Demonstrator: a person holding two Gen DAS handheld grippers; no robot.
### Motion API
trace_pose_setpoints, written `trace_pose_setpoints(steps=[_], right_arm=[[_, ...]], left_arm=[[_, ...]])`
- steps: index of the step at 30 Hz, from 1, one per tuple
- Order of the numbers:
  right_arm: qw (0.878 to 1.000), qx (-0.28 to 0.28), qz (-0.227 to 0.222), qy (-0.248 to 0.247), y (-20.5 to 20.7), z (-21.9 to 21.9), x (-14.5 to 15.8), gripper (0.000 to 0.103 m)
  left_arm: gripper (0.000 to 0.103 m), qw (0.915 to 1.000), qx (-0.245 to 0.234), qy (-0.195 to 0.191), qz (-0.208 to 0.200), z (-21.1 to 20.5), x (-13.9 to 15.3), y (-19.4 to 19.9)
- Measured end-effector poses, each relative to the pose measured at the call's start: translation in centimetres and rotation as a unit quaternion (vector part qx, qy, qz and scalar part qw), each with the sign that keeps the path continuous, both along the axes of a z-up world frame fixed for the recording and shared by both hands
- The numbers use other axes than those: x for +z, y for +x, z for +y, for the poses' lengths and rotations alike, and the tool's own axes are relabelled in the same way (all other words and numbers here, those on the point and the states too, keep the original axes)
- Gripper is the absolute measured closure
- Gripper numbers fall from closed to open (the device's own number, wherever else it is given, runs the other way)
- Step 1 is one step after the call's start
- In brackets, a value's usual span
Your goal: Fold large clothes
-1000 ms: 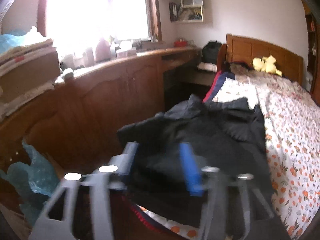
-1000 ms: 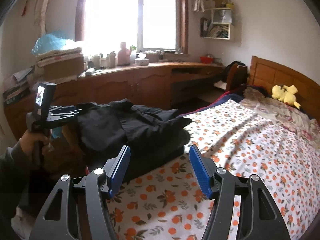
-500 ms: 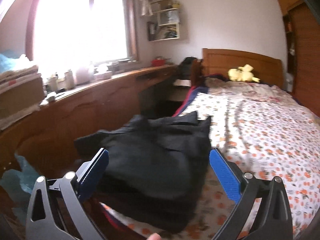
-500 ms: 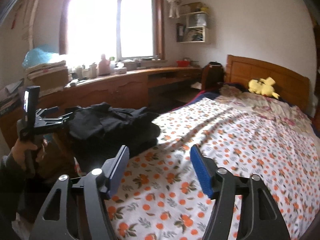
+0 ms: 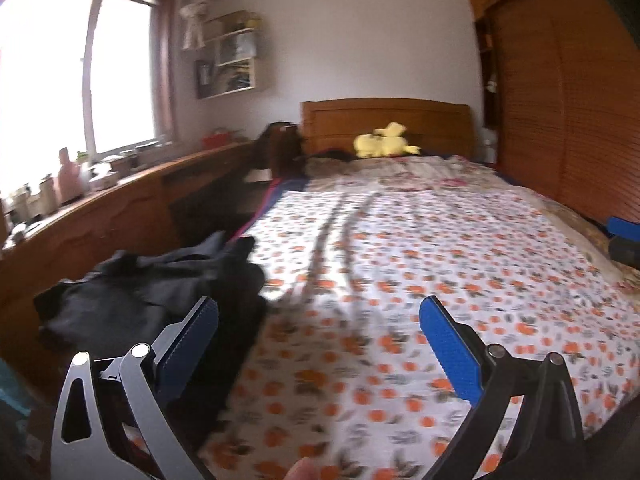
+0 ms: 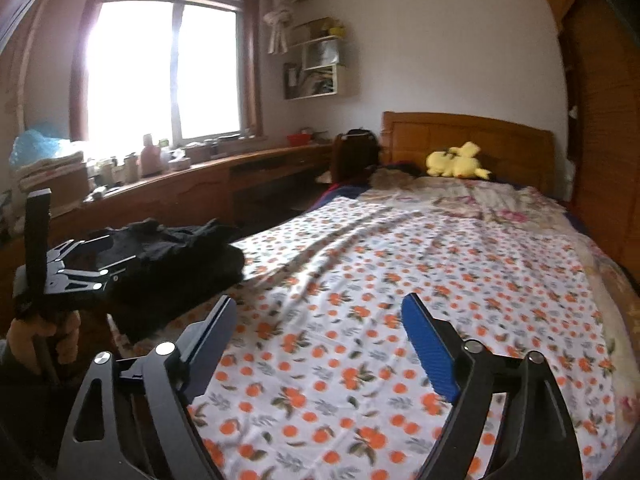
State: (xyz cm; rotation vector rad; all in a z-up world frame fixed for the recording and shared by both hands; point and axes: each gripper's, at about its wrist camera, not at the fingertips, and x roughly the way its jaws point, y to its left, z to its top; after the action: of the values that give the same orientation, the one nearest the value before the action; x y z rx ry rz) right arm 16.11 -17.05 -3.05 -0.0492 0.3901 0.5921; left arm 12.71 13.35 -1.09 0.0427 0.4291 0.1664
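Both grippers empty: left gripper (image 5: pixel 319 322) spread wide, right gripper (image 6: pixel 319 322) jaws just opening, nothing between; dark clothes (image 6: pixel 168 256) sit bundled at the left edge of the flowered bed (image 6: pixel 460 280); that item looks folded, next garment not in view.

The near part of the bedspread (image 5: pixel 340 360) is smearing with motion blur in the left wrist view, so its print is not resolving there. The right gripper (image 5: pixel 622 236) is showing only as a blue pad, cut by the right edge. The dark clothes (image 6: pixel 172 264) are being partly hidden behind the left gripper (image 6: pixel 80 264). Items on the bench (image 6: pixel 168 160) are washing out in window glare.
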Motion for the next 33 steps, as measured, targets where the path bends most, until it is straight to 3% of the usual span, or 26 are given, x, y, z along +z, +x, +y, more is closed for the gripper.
trace_pose_setpoints(steps=[5,14,22,33], right_arm=[[0.999,-0.035,-0.013,0.002,-2.0,-3.0,-0.4,0.008],[0.995,-0.096,-0.014,0.021,-5.9,-6.9,-0.2,0.008],[0.987,-0.147,-0.019,0.064,-9.2,-11.1,-0.8,0.008],[0.982,-0.178,-0.022,0.060,-11.0,-12.9,-1.4,0.008]], left_arm=[[0.002,0.9994,-0.033,-0.009,-0.007,-4.7,-0.4,-0.3],[0.002,0.9972,-0.067,-0.022,-0.025,-11.4,0.4,-2.7],[0.002,0.9955,-0.087,-0.031,-0.025,-13.7,0.0,-6.3],[0.002,0.9946,-0.095,-0.036,-0.024,-14.4,-0.3,-8.2]])
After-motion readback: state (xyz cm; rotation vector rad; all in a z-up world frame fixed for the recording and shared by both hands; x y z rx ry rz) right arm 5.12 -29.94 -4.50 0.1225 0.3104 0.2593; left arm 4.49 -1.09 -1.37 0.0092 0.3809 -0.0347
